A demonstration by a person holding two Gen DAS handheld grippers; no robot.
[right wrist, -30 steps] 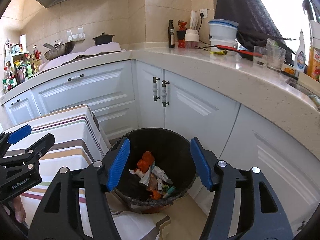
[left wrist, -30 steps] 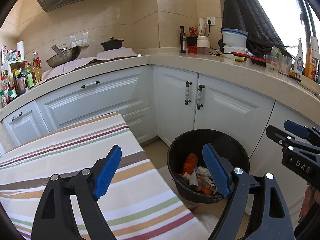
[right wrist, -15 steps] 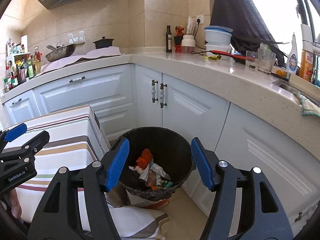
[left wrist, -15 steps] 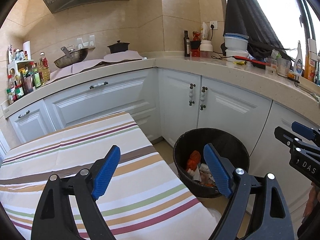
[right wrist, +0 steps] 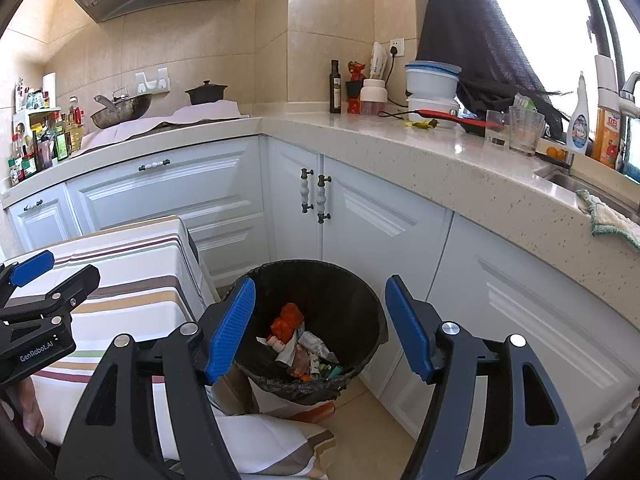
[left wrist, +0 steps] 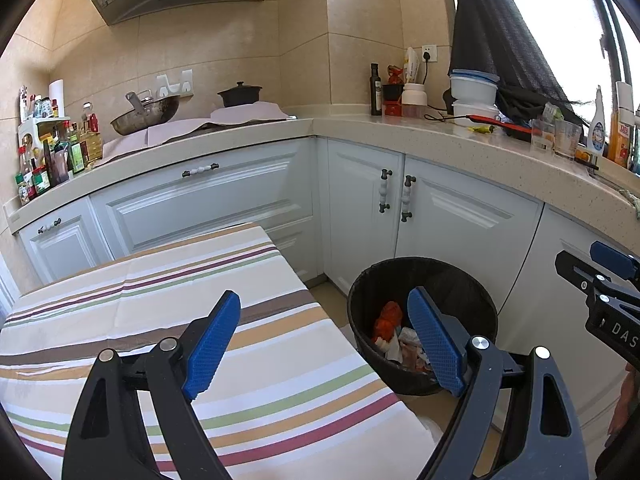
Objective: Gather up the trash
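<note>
A black trash bin (left wrist: pixel 424 280) with a black liner stands on the floor by the white corner cabinets; it also shows in the right wrist view (right wrist: pixel 320 276). Orange and white wrappers (right wrist: pixel 296 336) lie inside it. My left gripper (left wrist: pixel 324 336) is open and empty, above the edge of the striped table (left wrist: pixel 160 300). My right gripper (right wrist: pixel 320 324) is open and empty, raised above and in front of the bin. Each gripper shows at the edge of the other's view.
White cabinets (right wrist: pixel 360 220) run under an L-shaped stone counter (right wrist: pixel 400 140) carrying bottles, a wok (left wrist: pixel 144 112), a pot, containers and glasses. A sink with a cloth (right wrist: pixel 608 216) is at the right. A cloth corner hangs toward the floor (right wrist: pixel 280 440).
Both grippers have drawn back and up from the bin, which looks smaller and farther. More of the striped table and the counter is in view. Both stay open.
</note>
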